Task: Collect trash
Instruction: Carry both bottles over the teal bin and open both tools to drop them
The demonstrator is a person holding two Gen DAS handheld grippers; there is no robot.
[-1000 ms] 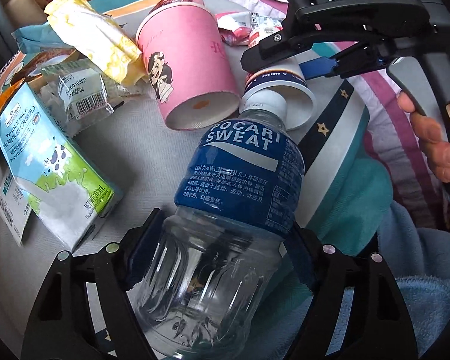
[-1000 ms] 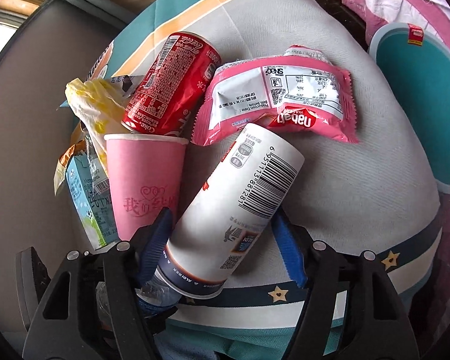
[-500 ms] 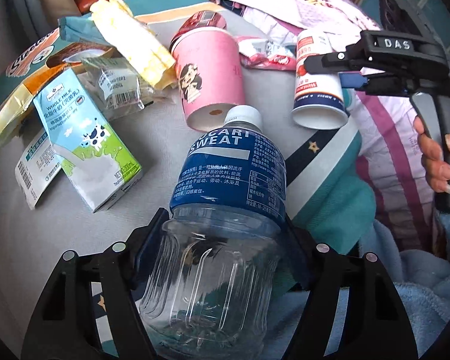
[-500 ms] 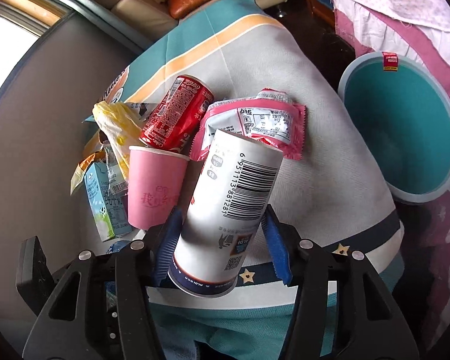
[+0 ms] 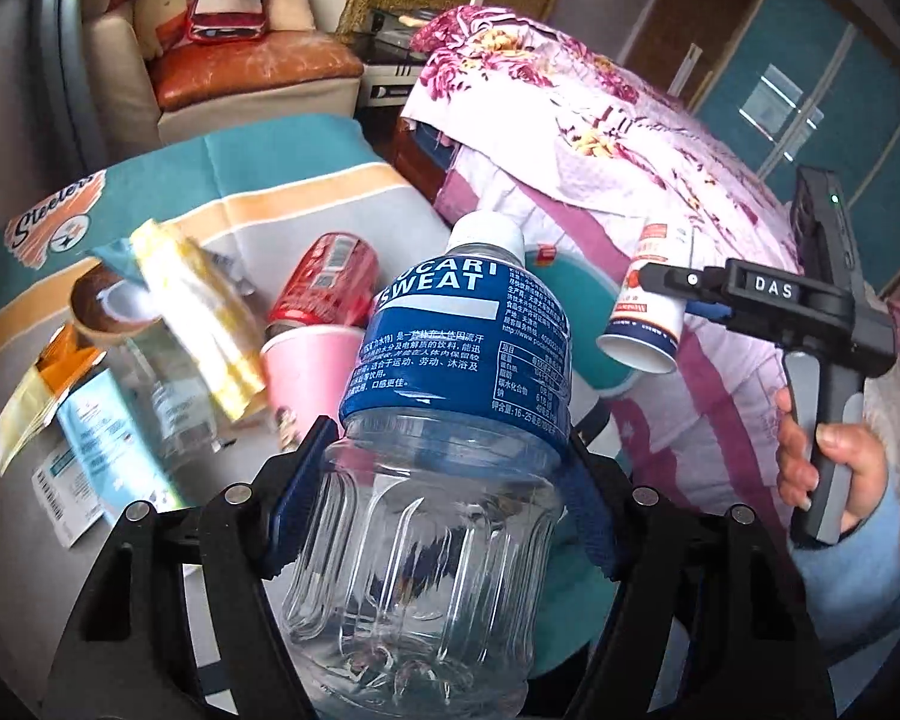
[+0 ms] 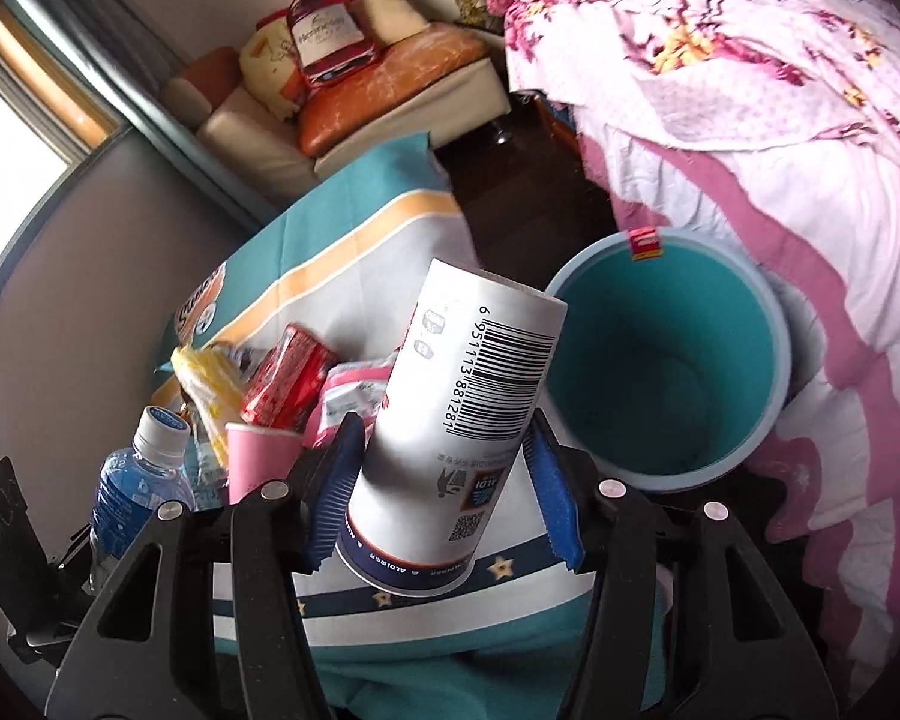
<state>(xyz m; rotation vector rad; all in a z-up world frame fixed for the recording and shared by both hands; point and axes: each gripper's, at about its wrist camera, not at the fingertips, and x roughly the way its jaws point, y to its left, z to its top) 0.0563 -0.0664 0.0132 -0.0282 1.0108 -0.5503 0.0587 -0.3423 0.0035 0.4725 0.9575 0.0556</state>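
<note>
Blue pads of the left gripper [image 5: 444, 492] clamp a clear plastic bottle [image 5: 438, 480], cap pointing away, lifted off the blanket [image 5: 306, 204]. Right gripper [image 6: 444, 492] pinches a white paper cup [image 6: 456, 426] between its pads, mouth toward the camera; a hand [image 5: 834, 468] holds its grip. Teal bin [image 6: 672, 360] sits just past the cup. On the blanket: red can [image 5: 324, 288], pink cup [image 5: 306, 372], yellow wrapper [image 5: 192, 312], milk carton [image 5: 96, 444].
</note>
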